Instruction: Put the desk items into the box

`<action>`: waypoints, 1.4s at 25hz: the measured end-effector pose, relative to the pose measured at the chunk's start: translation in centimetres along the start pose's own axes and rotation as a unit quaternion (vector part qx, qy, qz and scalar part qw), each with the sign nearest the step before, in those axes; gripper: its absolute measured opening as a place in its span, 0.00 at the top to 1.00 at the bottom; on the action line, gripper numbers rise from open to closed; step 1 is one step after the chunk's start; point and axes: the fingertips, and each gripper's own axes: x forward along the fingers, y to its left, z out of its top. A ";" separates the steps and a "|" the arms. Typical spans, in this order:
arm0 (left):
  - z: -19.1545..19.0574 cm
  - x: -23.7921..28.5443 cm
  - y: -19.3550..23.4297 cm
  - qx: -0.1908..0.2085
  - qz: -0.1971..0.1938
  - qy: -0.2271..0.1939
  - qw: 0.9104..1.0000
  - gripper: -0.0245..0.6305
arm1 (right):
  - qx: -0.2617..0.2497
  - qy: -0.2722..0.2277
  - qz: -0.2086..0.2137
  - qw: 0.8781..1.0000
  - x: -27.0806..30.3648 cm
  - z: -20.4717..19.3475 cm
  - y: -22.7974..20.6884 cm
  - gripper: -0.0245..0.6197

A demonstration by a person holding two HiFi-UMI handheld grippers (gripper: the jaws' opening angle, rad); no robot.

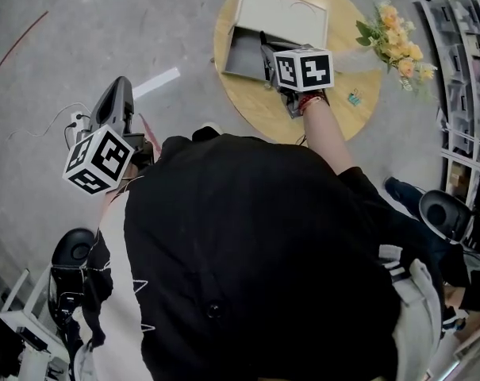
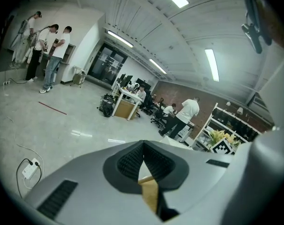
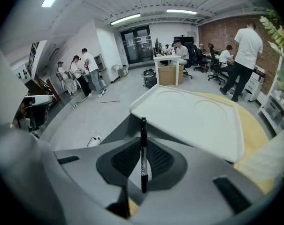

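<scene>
One round wooden table with box, grey floor

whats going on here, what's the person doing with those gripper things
A person is packing desk items, with a handheld gripper in each hand. The right gripper is clamped on a black pen and holds it over the open box on the round wooden table. The left gripper is shut and empty, off to the side. Yellow flowers and a small clip sit on the table, outside the box.
</scene>
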 end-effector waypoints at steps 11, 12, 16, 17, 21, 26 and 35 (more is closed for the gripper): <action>0.4 -0.9 2.1 -0.008 0.033 -0.009 0.999 0.95 | -0.019 0.030 0.028 0.999 3.2 0.4 1.4 0.90; 0.4 -1.1 2.3 -0.008 0.036 -0.010 0.999 0.95 | -0.019 0.033 0.029 0.999 3.4 0.3 1.5 0.90; 0.3 -1.5 3.1 -0.012 0.044 -0.011 0.999 0.95 | -0.019 0.044 0.029 0.998 4.2 0.1 1.5 0.90; 0.3 -1.5 3.2 -0.014 0.046 -0.011 0.999 0.95 | -0.019 0.047 0.028 0.998 4.4 0.0 1.4 0.90; 0.1 -1.5 3.3 -0.017 0.050 -0.012 0.999 0.95 | -0.021 0.058 0.025 0.998 4.9 -0.5 1.1 0.91; -0.1 -1.4 3.2 -0.018 0.051 -0.011 0.998 0.95 | -0.021 0.075 0.021 0.997 5.0 -1.3 0.7 0.91; -0.2 -0.9 2.5 -0.016 0.045 -0.007 0.999 0.95 | -0.014 0.081 0.019 0.996 4.8 -2.1 0.1 0.91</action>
